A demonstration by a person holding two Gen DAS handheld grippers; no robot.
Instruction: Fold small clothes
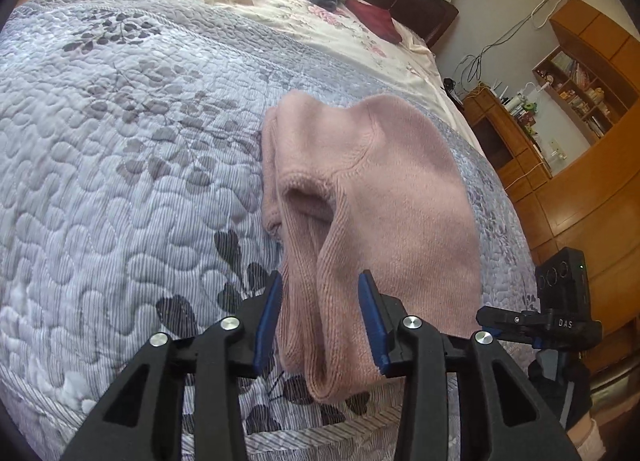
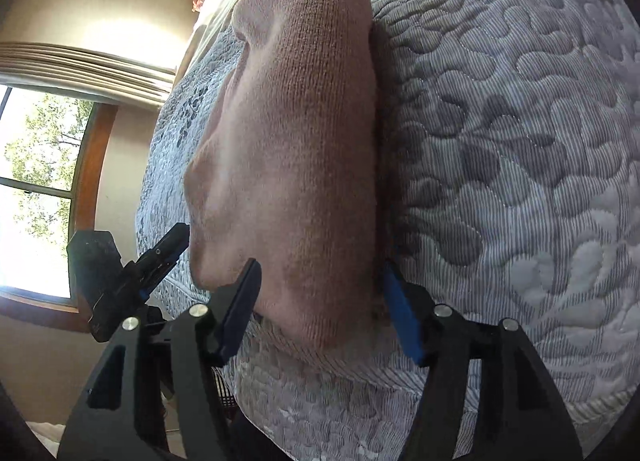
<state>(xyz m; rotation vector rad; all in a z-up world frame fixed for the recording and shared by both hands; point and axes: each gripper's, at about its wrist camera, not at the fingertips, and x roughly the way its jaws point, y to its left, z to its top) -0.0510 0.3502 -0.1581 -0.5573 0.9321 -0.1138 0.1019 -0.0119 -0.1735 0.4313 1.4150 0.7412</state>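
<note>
While the pink knit garment (image 1: 360,181) is lying folded and bunched on the quilted bedspread (image 1: 120,141), the left gripper (image 1: 320,317) and right gripper (image 2: 320,301) are straddling its near edge, jaws spread, not clamping.

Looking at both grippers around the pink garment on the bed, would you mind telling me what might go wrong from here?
1. The left gripper stands open around a bunched ridge of the pink garment; closing may pinch several layers and spoil the fold.
2. The right gripper is open close to the quilt, so it might catch the quilt too.
3. The garment lies near the bed's edge and could slide off.
</note>
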